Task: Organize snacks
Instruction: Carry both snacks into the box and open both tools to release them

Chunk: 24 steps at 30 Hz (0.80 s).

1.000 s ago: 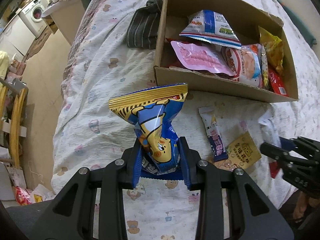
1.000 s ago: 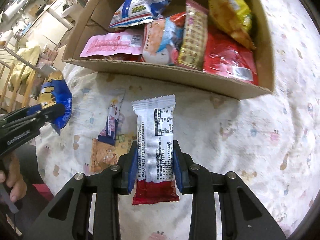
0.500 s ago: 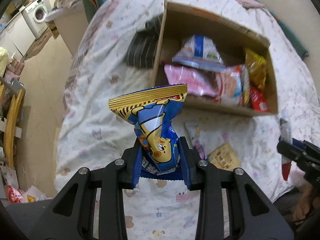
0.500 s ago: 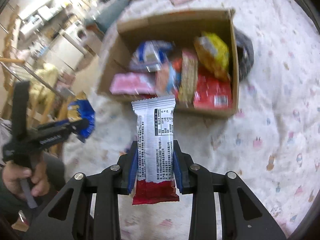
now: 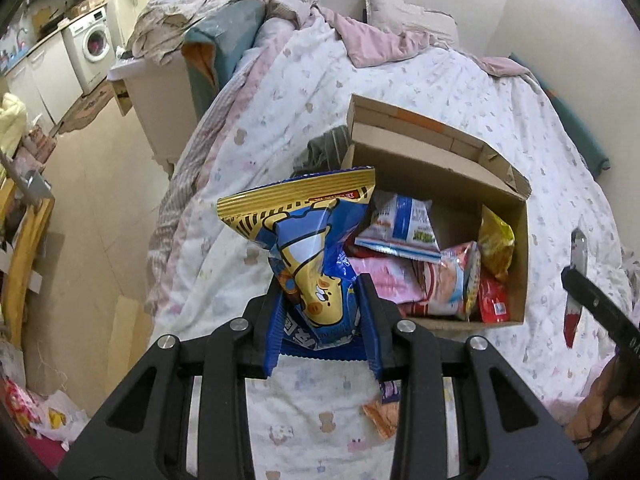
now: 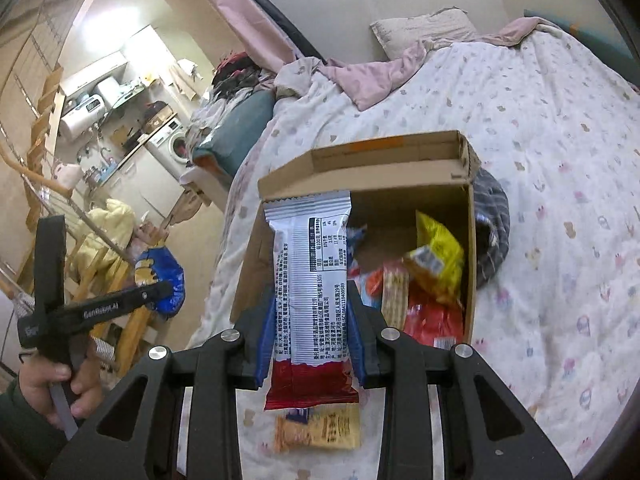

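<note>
Now we hold both snacks clear above the bed so they can drop into the cardboard box (image 5: 436, 160): our left gripper (image 5: 322, 312) clamps the blue-and-yellow chip bag (image 5: 308, 248), our right gripper (image 6: 310, 322) clamps the white-and-red bar wrapper (image 6: 310, 280).

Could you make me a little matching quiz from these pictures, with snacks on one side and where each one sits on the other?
Things:
1. blue and yellow chip bag
2. white and red snack bar
3. yellow snack bag
4. orange packet

Places:
A. lying on the bedspread, outside the box
B. inside the cardboard box
C. clamped in the left gripper
D. clamped in the right gripper

Pairs: 1-C, 2-D, 3-B, 4-A
</note>
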Motion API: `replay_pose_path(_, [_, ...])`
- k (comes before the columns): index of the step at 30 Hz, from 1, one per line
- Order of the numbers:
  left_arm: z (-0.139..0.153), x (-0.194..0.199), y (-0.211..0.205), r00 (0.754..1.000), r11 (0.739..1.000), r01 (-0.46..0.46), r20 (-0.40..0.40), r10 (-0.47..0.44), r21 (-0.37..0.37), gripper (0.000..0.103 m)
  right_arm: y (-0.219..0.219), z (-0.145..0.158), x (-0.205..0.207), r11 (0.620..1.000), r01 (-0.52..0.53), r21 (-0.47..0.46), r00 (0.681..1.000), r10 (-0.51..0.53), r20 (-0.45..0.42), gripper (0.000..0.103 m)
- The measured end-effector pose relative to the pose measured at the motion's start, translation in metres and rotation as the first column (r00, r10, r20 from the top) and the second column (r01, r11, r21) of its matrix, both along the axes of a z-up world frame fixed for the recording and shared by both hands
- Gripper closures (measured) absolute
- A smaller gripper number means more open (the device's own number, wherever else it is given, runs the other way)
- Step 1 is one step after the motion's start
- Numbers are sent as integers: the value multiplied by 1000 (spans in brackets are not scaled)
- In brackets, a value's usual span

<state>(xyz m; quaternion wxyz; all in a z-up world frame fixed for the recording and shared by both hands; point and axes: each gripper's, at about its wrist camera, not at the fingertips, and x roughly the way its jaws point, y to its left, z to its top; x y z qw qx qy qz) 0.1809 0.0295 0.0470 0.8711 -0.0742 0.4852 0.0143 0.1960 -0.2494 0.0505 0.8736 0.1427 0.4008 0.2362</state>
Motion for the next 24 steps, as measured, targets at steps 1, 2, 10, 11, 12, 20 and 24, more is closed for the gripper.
replay_pose_path(1, [0,3,-3,1000,1000,6,4,-6,10,73,1,0,6,1000,5,-1,1000,-5,-4,70])
replay_pose_path(2, [-1,5,-4,1000,1000,11,8,-11,17,73,2,-1,11,1000,14,-12,1000,-14,-5,70])
replay_pose_path(10, [-32,36,-26,997,997,76,11,-76,12,73,13,-38,50,996,45,-71,996,-50,-77,70])
replay_pose_path(11, [-34,37,-31,995,995,96,23,-96,11,73,14,-43,52,997,45,-62,995,-51,-90,70])
replay_pose_path(12, [-34,38,-36,993,994,111,33,-111,12,73,15,-47,53,997,46,-59,994,-51,-99,70])
replay_pose_path(20, [-40,47,-71,980,978,190,40,-194,84,72,27,-61,64,999,29,-45,988,-36,-152,70])
replay_pose_path(24, [-44,52,-77,980,980,196,15,-196,29,72,23,-67,68,998,59,-29,982,-63,-181,70])
